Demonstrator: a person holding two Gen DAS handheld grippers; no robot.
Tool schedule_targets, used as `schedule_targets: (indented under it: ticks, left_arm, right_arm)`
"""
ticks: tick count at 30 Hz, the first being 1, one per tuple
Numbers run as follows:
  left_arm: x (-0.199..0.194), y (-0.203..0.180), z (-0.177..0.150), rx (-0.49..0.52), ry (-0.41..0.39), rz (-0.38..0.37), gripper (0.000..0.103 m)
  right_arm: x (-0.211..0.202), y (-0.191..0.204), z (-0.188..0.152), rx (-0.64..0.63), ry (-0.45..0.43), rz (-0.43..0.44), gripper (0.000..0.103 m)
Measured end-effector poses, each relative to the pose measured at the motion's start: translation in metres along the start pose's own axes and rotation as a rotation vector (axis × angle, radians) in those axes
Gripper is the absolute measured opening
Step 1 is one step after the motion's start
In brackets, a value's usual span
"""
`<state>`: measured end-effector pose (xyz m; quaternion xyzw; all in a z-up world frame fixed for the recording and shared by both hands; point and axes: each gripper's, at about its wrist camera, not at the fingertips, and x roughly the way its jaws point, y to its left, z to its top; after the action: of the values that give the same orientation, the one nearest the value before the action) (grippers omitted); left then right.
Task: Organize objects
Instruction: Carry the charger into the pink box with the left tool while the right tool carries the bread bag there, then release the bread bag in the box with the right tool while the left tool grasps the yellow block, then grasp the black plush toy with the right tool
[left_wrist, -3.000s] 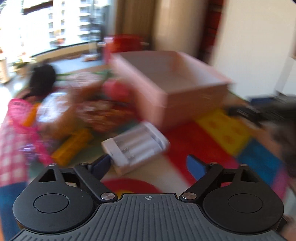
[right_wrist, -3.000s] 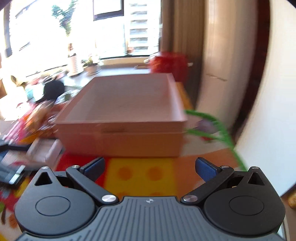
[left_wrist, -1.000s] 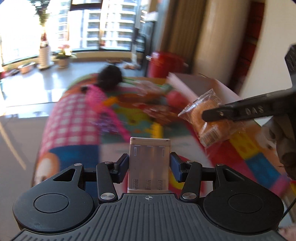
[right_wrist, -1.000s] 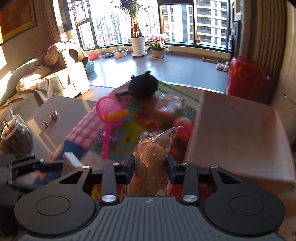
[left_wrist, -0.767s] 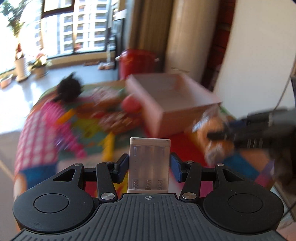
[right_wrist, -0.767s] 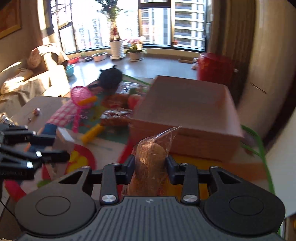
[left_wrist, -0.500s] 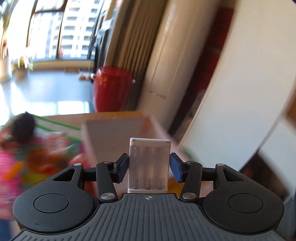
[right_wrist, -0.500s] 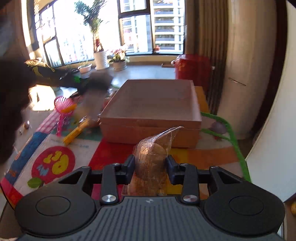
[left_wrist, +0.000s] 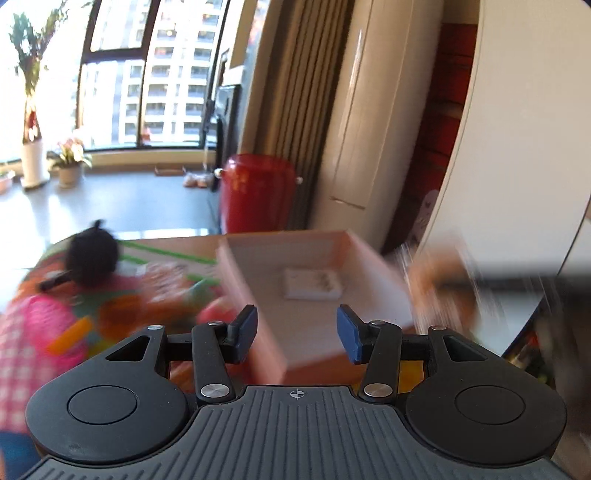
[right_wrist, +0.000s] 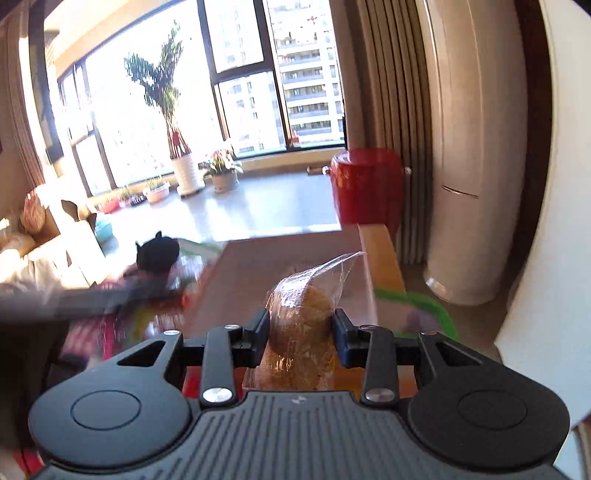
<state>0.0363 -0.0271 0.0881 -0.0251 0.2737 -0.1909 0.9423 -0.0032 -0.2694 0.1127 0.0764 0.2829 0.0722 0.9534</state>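
Observation:
A pink open box (left_wrist: 373, 262) stands on the play mat; a white battery case (left_wrist: 313, 283) lies flat inside it. My left gripper (left_wrist: 297, 330) is open and empty, hovering over the box's near corner. My right gripper (right_wrist: 300, 334) is shut on a clear bag of brown buns (right_wrist: 301, 325), held above the box (right_wrist: 295, 258). In the left wrist view the right gripper and its bag appear as a blur (left_wrist: 443, 284) at the box's right side.
A black plush toy (left_wrist: 92, 256), a pink racket (left_wrist: 40, 321) and other toys lie on the colourful mat left of the box. A red bin (left_wrist: 256, 192) stands behind the box by the curtain. A white wall and a tall white unit (right_wrist: 469, 184) are at the right.
My left gripper opened and let go of the white battery case, which now lies in the box. My right gripper moved over the box, still holding the bag of buns.

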Motion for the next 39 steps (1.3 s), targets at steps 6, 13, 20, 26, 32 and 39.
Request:
schedule_targets:
  ticks: [6, 13, 20, 26, 32, 39]
  left_arm:
    - [-0.031, 0.028, -0.041, 0.069, 0.070, 0.123, 0.052]
    - [-0.040, 0.066, -0.059, 0.059, 0.112, 0.182, 0.052]
    - [0.002, 0.060, -0.058, 0.049, 0.163, 0.180, 0.050]
    - [0.026, 0.061, -0.065, 0.035, 0.180, 0.212, 0.022]
    - [-0.010, 0.071, -0.076, -0.017, 0.187, 0.162, 0.016]
    - [-0.065, 0.099, -0.101, -0.036, 0.155, 0.263, 0.016]
  right_arm:
    - [0.058, 0.004, 0.042, 0.114, -0.028, 0.075, 0.083]
    - [0.069, 0.032, -0.001, -0.036, 0.002, -0.038, 0.084]
    - [0.034, 0.061, -0.048, -0.236, -0.019, -0.114, 0.089]
    - [0.025, 0.081, -0.049, -0.318, -0.016, -0.062, 0.093]
    - [0.041, 0.111, -0.046, -0.335, 0.013, 0.009, 0.093]
    - [0.092, 0.175, -0.022, -0.334, 0.089, 0.172, 0.093]
